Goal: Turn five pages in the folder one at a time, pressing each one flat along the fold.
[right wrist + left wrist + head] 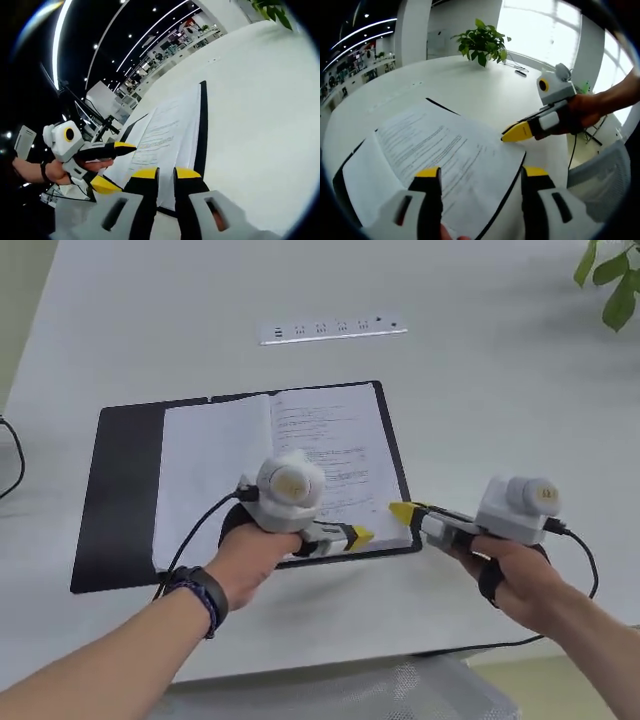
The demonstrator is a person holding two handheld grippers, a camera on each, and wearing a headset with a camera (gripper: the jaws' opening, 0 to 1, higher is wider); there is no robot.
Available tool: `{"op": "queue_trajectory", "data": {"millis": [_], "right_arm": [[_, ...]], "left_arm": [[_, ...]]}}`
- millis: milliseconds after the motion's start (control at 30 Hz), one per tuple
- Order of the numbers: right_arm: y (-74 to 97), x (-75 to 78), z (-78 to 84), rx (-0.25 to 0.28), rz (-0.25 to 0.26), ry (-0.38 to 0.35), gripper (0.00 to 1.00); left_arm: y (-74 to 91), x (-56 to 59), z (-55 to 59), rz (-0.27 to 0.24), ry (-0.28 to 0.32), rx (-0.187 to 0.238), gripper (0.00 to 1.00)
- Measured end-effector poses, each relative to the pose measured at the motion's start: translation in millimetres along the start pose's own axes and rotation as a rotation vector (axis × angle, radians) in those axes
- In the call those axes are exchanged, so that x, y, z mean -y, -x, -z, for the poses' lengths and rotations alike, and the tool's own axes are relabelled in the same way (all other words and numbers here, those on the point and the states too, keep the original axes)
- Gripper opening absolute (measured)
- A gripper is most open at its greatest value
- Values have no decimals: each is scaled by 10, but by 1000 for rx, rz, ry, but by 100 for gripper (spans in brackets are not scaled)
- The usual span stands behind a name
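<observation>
At the left of the head view, the open black folder (pixel 120 490) lies flat on the white round table (pixel 480 390), its bare cover showing at the far left. Next to that lies a plain white sheet (pixel 210 470), and right of the fold a white printed page (pixel 335 440). Both lie flat. No page is lifted or curling.

At lower centre, the left gripper (pixel 481 172) hangs over the near edge of the printed page. In the left gripper view its yellow-tipped jaws stand wide apart with nothing between them, above the page's lower right corner. I cannot tell whether they touch the paper.

Further right, the right gripper (pixel 403 510) points its yellow tips at the folder's lower right corner, just beside the edge. In the right gripper view its jaws are nearly together and grasp nothing.

How many of the five pages have been turned cannot be read from the sheets. This looks like a gap between turns: the printed page appears next to be picked at its corner, and its turning and pressing along the fold are not yet done.
</observation>
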State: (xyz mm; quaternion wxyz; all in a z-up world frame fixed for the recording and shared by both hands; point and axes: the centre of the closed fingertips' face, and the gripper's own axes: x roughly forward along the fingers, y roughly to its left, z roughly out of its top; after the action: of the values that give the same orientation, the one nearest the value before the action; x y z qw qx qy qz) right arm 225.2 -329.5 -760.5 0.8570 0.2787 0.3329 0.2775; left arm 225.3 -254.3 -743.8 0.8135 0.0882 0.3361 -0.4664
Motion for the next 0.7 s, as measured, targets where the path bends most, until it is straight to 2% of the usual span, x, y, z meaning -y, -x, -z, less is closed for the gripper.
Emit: {"op": "queue_trajectory", "data": {"millis": [100, 400, 633, 700], "right_arm": [[7, -5, -28, 9, 7, 13, 2], [-31, -65, -86, 28, -1, -21, 0], [-45, -96, -97, 30, 8, -28, 0], [-43, -146, -125, 35, 4, -22, 0]], "left_arm": [[116, -68, 30, -19, 8, 9, 64], [446, -293, 110, -83, 42, 35, 64], [622, -389, 137, -115, 67, 63, 64], [687, -421, 141, -126, 72, 72, 64]]}}
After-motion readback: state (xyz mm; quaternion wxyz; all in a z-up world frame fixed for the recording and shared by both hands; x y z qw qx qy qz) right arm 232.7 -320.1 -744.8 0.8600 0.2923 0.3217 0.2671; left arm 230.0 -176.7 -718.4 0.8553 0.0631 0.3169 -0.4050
